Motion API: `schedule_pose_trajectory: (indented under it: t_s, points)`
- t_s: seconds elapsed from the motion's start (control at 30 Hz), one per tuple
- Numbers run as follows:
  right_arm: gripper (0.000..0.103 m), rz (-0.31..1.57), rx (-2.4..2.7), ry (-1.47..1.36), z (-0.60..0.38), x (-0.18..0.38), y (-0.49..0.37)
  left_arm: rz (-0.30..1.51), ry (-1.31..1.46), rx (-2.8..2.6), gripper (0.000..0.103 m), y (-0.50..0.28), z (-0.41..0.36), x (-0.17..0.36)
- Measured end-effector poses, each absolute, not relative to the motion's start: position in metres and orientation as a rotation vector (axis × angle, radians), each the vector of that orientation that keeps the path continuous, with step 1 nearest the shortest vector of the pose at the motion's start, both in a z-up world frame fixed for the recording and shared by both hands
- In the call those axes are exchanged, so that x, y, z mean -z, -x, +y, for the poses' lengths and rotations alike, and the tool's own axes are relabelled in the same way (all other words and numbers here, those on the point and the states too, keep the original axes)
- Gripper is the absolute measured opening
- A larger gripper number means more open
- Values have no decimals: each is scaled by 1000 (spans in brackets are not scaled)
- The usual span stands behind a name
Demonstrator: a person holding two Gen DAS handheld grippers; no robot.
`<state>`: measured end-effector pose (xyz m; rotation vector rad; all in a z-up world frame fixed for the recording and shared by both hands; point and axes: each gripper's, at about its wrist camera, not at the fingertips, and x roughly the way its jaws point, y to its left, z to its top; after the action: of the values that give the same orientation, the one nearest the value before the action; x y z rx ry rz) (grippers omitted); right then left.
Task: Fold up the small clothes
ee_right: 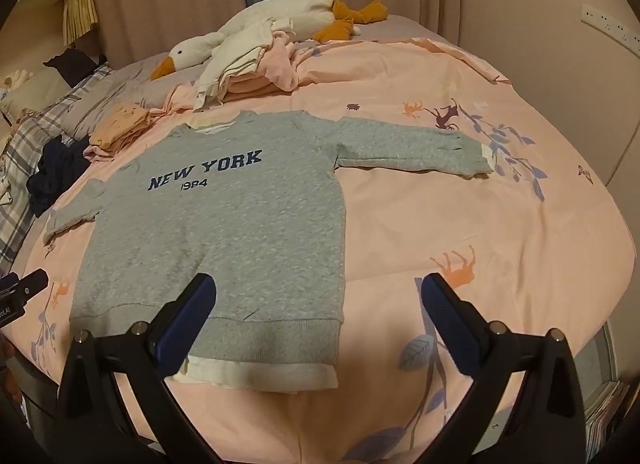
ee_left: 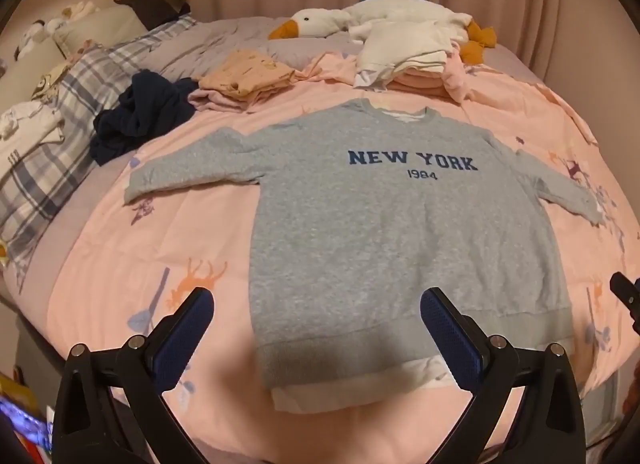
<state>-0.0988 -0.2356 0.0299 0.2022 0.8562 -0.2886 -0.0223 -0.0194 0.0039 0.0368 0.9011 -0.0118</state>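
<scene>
The grey sweatshirt (ee_left: 372, 232) lies flat, print up, on the pink quilt (ee_left: 160, 248), its hem at the bed's near edge and both sleeves spread toward the side edges. The left gripper (ee_left: 316, 340) and right gripper (ee_right: 320, 328) hover above the hem, jaws spread wide, holding nothing. Folding seems not yet begun (other clothes wait near the far edge). Next, likely, each gripper must pinch a sleeve or side and carry it inward.
</scene>
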Motion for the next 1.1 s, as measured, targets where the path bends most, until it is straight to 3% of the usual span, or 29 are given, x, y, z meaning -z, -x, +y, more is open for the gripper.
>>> schedule_pose_trajectory:
  t_s: [1.1]
  points:
    - [103,866,249,-188,-226,-35,101,939,-27,42,102,18,-17,3]
